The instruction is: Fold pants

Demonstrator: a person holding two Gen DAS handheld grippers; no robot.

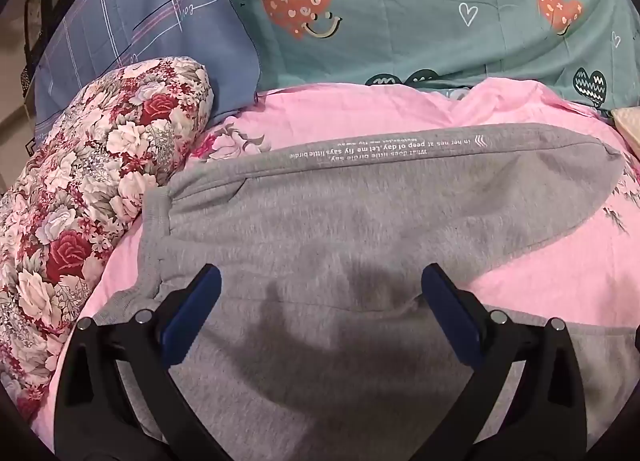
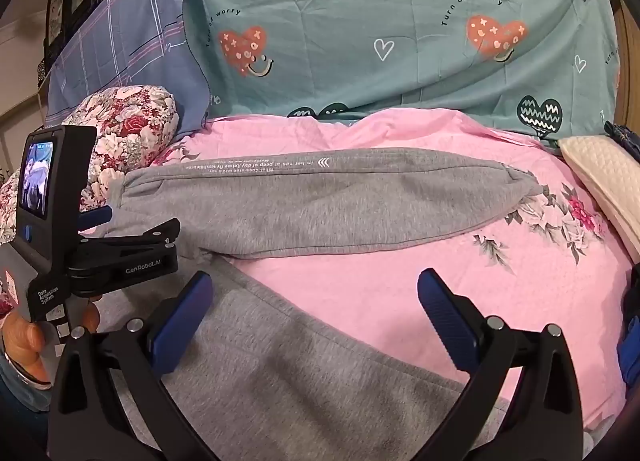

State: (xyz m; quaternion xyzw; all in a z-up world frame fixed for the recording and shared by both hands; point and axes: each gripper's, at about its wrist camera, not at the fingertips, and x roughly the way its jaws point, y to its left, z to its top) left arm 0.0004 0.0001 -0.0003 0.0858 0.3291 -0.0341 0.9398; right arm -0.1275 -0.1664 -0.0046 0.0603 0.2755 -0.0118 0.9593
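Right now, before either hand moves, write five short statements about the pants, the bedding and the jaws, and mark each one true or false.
1. The grey sweatpants lie on a pink floral sheet. True.
2. The left gripper is clamped on the waistband. False: its jaws stand wide open over the grey fabric, gripping nothing.
3. A line of white print runs along one pant leg. True.
4. The right gripper has its jaws shut. False: they are wide open, with pants and sheet showing between them.
5. The teal heart-print pillow lies on top of the pants. False: it sits behind them at the head of the bed.
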